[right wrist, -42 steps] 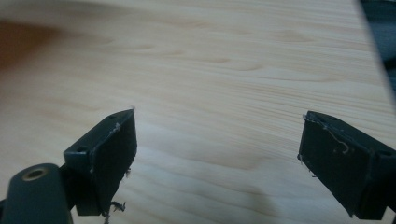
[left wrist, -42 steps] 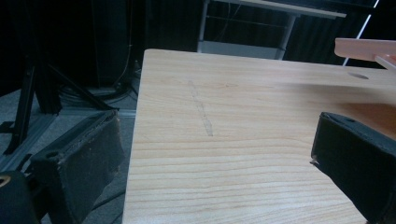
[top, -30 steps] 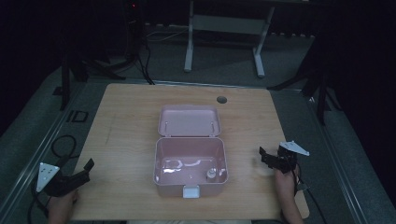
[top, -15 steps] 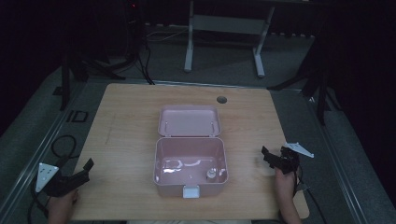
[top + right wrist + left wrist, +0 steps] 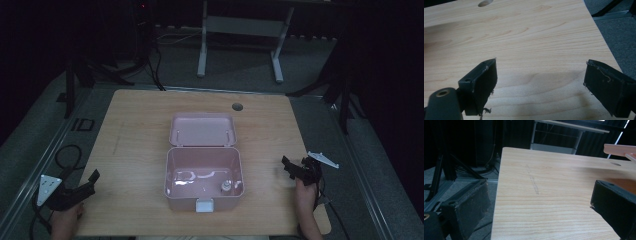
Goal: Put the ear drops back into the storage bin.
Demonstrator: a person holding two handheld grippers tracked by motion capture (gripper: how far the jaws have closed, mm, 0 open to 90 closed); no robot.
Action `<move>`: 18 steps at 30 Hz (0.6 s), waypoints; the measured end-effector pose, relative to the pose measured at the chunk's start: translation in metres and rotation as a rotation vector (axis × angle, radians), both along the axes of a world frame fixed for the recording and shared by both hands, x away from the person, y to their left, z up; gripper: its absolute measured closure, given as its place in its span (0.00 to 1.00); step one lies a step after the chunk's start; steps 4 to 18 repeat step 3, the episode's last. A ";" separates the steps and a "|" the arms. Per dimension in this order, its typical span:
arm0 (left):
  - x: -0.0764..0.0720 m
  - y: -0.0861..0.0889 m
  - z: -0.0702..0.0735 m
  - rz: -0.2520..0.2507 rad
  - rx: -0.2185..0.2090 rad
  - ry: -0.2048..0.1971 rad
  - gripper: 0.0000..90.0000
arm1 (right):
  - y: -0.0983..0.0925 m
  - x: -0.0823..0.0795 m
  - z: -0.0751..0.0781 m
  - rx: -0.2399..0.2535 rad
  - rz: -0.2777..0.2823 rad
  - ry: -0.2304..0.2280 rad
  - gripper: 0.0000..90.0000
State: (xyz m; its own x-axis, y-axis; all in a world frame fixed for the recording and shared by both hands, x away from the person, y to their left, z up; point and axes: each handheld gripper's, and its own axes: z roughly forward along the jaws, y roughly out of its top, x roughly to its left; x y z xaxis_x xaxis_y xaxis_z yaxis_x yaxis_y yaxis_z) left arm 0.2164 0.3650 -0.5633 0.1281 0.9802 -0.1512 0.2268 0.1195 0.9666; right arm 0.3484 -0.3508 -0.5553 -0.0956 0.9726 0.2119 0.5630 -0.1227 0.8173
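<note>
High view: an open pink plastic box [image 5: 204, 175], lid back, sits at the middle of the wooden table [image 5: 135, 130] near its front edge. The left gripper [image 5: 82, 187] and the right gripper [image 5: 295, 169], jaws apart and empty, rest near the front corners.

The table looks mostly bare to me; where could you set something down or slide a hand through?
Bare wood lies between the pink box and each gripper, left and right, and behind the open lid toward the round hole. Only the table's middle is crowded.
</note>
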 end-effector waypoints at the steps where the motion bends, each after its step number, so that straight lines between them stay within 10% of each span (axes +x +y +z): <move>1: 0.000 0.000 0.000 0.000 0.000 0.001 0.03 | 0.000 0.000 0.000 0.001 0.000 0.000 0.12; 18: 0.000 0.000 0.000 0.000 0.000 0.001 0.03 | 0.000 0.000 0.000 0.006 0.000 0.001 0.12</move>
